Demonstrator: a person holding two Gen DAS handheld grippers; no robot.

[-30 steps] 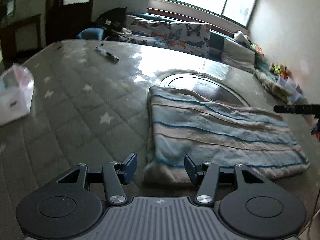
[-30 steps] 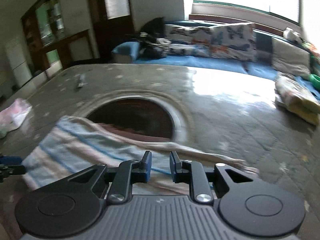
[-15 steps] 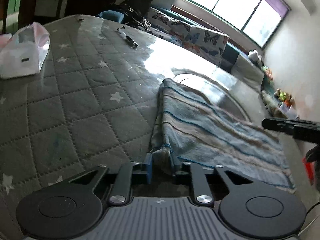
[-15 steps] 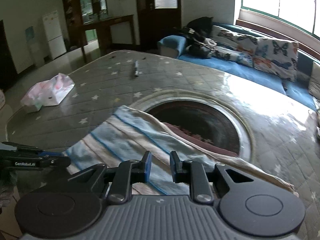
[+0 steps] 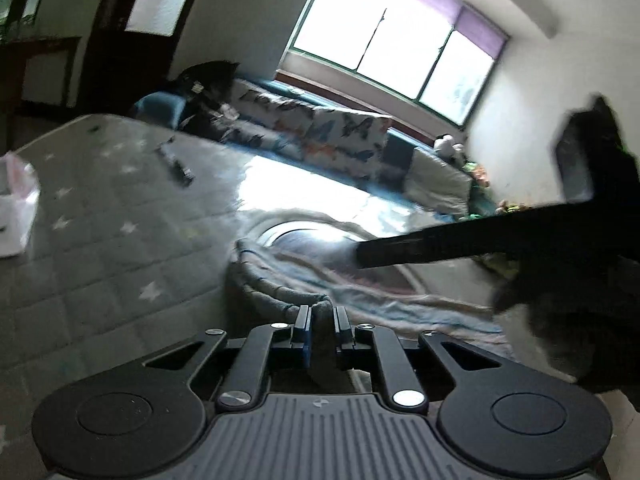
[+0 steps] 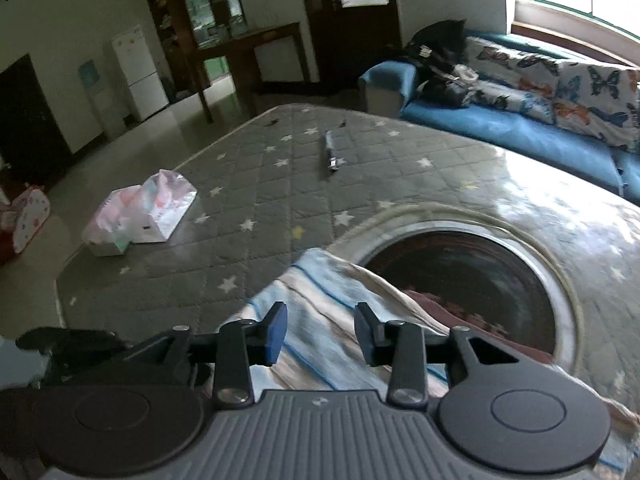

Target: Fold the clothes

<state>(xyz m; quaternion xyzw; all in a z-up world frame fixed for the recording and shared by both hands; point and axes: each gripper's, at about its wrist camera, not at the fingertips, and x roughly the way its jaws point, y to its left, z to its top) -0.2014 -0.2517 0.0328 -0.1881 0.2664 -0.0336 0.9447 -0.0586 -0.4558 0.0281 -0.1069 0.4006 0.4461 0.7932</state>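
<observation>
Striped garment (image 6: 320, 320) lies on the quilted table (image 6: 280, 168), partly over its round opening. Left gripper (image 5: 321, 322) has pinched the near corner tight; right gripper (image 6: 320, 330), its jaws just spread, hovers empty above the cloth. One-cornered lifting could drag the fabric askew.

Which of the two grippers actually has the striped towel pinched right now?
The left gripper: its fingers have just closed on a bunched corner of the striped towel. The right gripper has just opened; its fingers stand apart above the towel, gripping nothing.
</observation>
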